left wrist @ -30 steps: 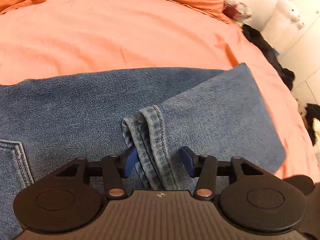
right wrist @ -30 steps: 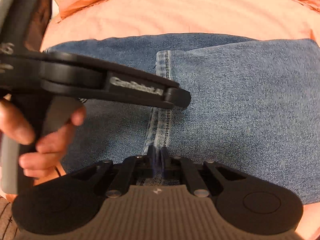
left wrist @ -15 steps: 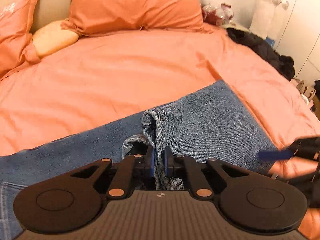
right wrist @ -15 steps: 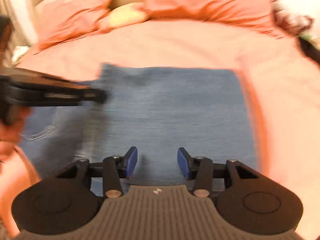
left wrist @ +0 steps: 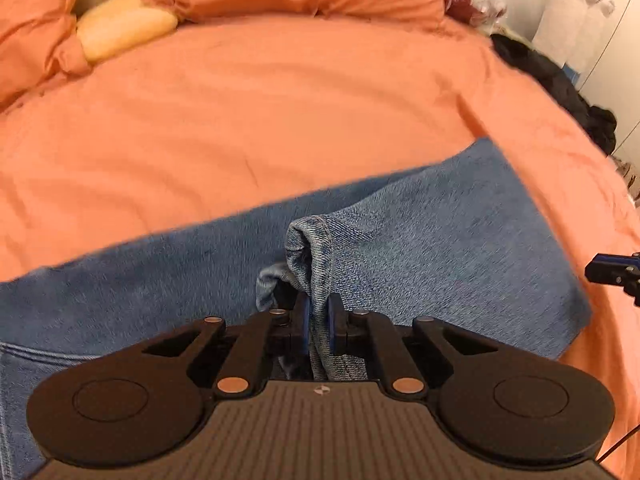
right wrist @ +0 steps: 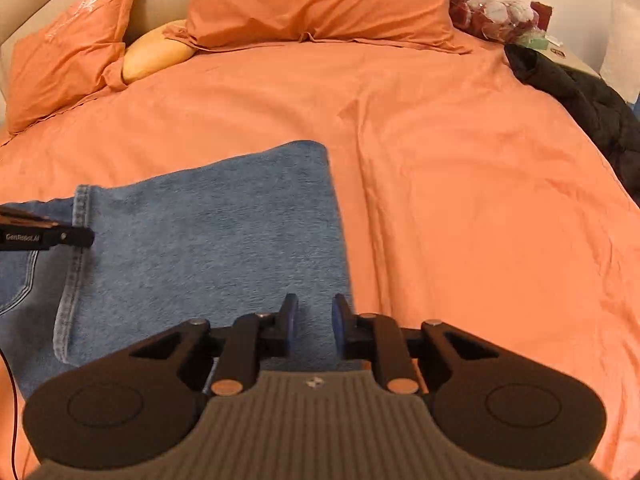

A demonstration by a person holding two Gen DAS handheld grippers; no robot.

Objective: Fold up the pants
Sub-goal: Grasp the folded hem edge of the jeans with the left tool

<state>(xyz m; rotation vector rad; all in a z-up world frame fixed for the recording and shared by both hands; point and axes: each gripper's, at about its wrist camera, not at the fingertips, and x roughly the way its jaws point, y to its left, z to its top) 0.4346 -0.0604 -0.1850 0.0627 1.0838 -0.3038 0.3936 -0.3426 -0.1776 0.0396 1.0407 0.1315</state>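
Blue jeans lie folded on the orange bed, with the leg part laid over the rest. My left gripper is shut on the hem of the jeans' leg and lifts it a little off the denim below. In the right wrist view the jeans lie at the lower left, with the hem at their left side. My right gripper is open and empty, hovering over the right edge of the fold. The left gripper's tip shows at the far left by the hem.
Orange pillows and a yellow cushion lie at the head of the bed. A black garment lies on the bed's right edge, with soft toys behind it. Bare orange sheet spreads to the right of the jeans.
My left gripper shut on the leg hem and lifted it. My right gripper let go of the hem, opened, and moved right to the fold's right edge.
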